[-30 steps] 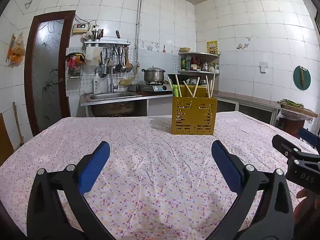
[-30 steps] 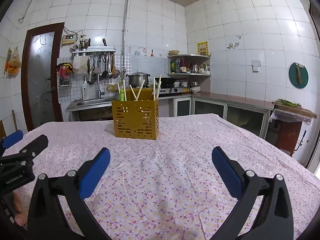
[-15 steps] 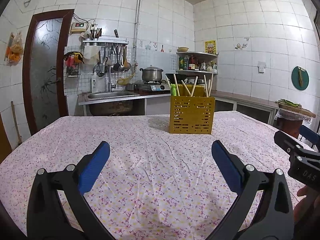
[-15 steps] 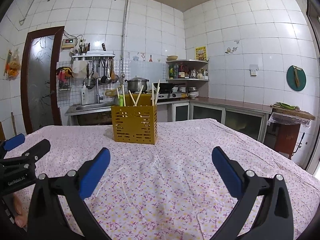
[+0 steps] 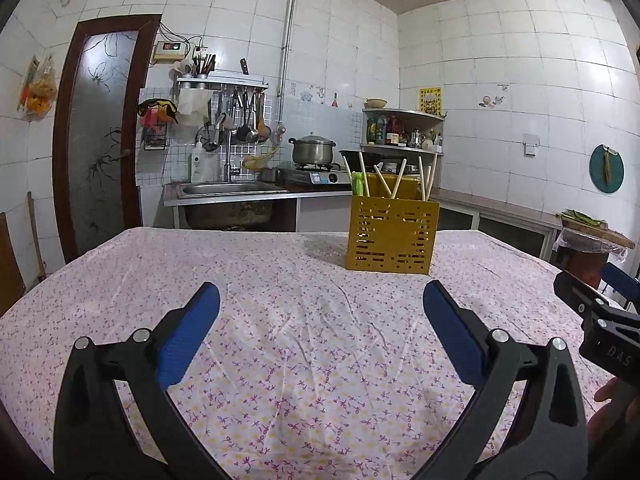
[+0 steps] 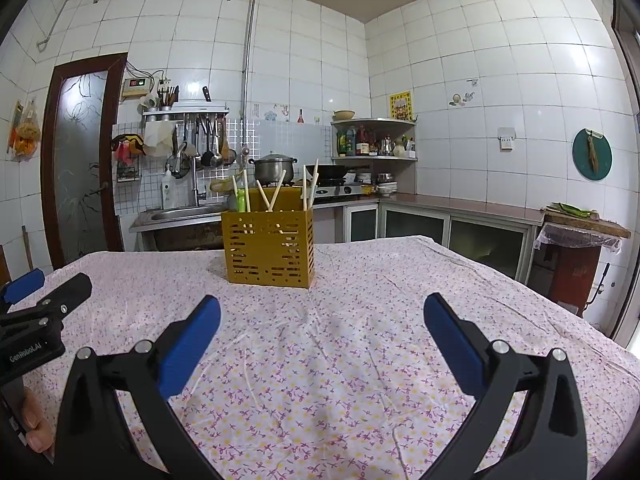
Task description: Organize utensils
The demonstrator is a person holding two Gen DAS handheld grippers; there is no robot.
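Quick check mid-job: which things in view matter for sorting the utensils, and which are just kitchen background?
For the job:
- yellow holder
- chopsticks standing in it
- green utensil in it
- left gripper and right gripper, both open, empty

Just background:
- pot on the stove
- sink
- hanging ladles
- corner shelf

Matt perforated yellow plastic holder (image 5: 392,239); pale wooden chopsticks (image 5: 398,179); wrinkled floral cloth (image 5: 312,320) on the bench; glossy wall tiles (image 5: 500,64); shiny steel pot (image 5: 313,151).
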